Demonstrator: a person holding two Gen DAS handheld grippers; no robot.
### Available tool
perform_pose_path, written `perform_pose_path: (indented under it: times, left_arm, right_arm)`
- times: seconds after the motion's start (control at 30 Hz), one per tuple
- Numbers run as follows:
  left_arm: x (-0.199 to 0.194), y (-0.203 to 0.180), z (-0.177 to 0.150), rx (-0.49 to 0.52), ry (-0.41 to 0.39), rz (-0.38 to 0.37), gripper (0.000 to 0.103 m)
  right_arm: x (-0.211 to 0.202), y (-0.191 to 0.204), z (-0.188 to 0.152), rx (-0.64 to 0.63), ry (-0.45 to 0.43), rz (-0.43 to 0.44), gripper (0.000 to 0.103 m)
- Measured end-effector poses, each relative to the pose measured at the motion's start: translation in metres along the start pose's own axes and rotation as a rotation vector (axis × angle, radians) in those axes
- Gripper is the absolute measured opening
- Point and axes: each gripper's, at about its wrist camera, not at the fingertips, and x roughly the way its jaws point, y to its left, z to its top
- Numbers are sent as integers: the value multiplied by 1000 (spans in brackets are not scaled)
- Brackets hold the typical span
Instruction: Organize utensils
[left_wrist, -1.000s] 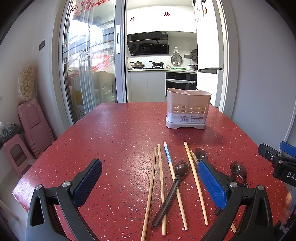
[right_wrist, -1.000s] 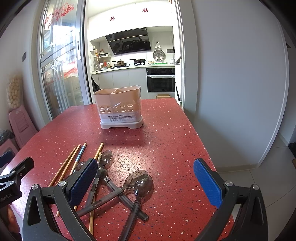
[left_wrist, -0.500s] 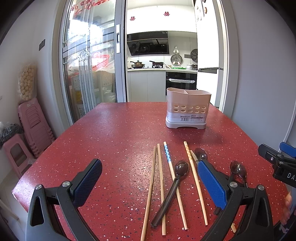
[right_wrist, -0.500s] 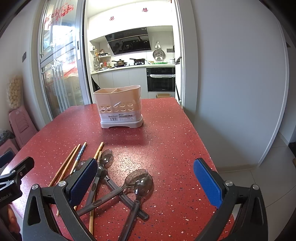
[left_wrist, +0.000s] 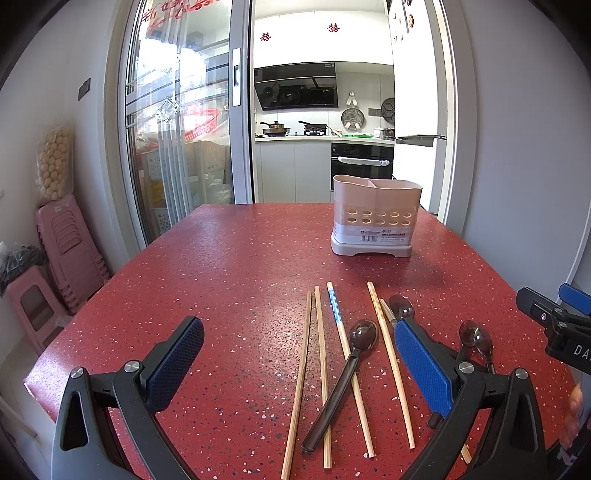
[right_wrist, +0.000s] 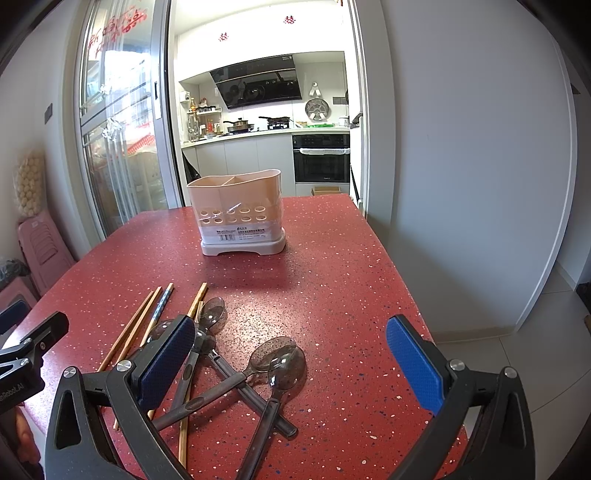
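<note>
The left gripper (left_wrist: 295, 369) is hovering above the near part of the red speckled table (left_wrist: 229, 266) with its blue-padded fingers spread wide and nothing between them; the right gripper (right_wrist: 291, 363) is likewise hanging wide and gripping nothing, over the table's right side. The pink utensil holder (left_wrist: 373, 218) is standing upright toward the far edge, divided into compartments, with a row of round holes along its front; nothing can be seen sticking out of it. The chopsticks (left_wrist: 321, 350) are lying loose on the table between the holder and the grippers, roughly side by side, one with a blue-patterned upper part (left_wrist: 334, 304). A dark translucent spoon (left_wrist: 347, 369) is resting across that patterned chopstick; in the right wrist view several more spoons (right_wrist: 273, 365) are lying crossed over one another in a small heap just right of the chopsticks, some handles overlapping a chopstick.
</note>
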Motion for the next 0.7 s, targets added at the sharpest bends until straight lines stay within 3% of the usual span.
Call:
perform_pose_path:
  times: [0.5,0.7]
  left_arm:
    - [1,0,0,-1,5,-1,103]
    - [10,3,-1,3,50,-18,103]
  right_arm:
    - [0,1,0,-2,2,1,103]
    - [0,2,-1,-14,26,21,103]
